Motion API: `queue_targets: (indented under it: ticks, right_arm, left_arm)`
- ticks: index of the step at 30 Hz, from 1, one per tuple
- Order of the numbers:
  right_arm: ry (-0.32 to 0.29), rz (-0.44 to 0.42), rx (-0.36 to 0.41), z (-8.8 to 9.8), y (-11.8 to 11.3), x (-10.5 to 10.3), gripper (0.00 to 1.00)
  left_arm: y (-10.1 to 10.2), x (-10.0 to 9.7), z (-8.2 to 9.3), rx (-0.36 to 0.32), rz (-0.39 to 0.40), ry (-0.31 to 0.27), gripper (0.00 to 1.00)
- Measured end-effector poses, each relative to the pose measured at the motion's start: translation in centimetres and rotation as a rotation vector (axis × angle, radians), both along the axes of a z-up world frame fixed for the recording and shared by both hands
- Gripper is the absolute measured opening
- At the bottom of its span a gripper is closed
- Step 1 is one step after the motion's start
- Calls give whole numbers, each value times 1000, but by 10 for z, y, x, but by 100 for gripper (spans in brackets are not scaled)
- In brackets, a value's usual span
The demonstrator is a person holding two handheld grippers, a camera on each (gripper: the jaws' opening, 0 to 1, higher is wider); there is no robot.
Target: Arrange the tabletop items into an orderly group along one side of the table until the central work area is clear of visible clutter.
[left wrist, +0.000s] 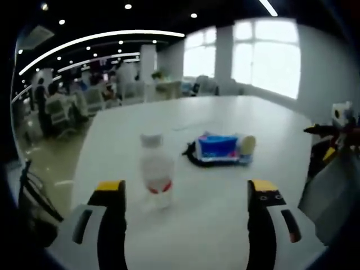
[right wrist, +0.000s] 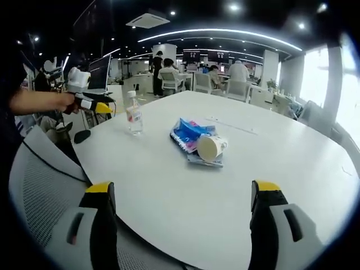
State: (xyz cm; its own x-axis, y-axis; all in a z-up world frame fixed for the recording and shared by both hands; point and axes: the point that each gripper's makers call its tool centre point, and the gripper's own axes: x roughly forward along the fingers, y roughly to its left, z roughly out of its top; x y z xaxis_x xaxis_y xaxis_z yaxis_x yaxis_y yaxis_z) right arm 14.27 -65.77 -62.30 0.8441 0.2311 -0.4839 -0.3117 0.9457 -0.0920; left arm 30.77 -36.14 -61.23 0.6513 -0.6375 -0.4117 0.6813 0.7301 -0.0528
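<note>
A clear plastic bottle (left wrist: 155, 170) with a white cap and red label stands on the white table (left wrist: 225, 225), just ahead of my open left gripper (left wrist: 187, 194). Behind it lies a blue tissue pack (left wrist: 218, 148) with a paper cup (left wrist: 247, 144) on its side. In the right gripper view the bottle (right wrist: 134, 114) stands at the table's far left edge, the blue pack (right wrist: 189, 134) and cup (right wrist: 211, 147) near the middle. My right gripper (right wrist: 183, 203) is open over the near edge, holding nothing. The left gripper (right wrist: 90, 104) comes in from the left, held by a hand.
A thin white strip (right wrist: 232, 125) lies on the table behind the pack. A grey mesh chair (right wrist: 39, 191) stands at the near edge on the left. People sit at tables with chairs (right wrist: 202, 79) in the back. The other gripper (left wrist: 337, 135) shows at the right edge.
</note>
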Motion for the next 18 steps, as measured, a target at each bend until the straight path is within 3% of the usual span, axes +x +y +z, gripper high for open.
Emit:
queue_targets:
  ticks: [7, 18]
  right_arm:
    - [-13, -10, -3, 2, -2, 1, 100]
    - [-11, -4, -2, 2, 0, 1, 100]
  left_arm:
    - [-6, -29, 11, 14, -15, -41, 97]
    - [-16, -54, 21, 20, -43, -62, 100]
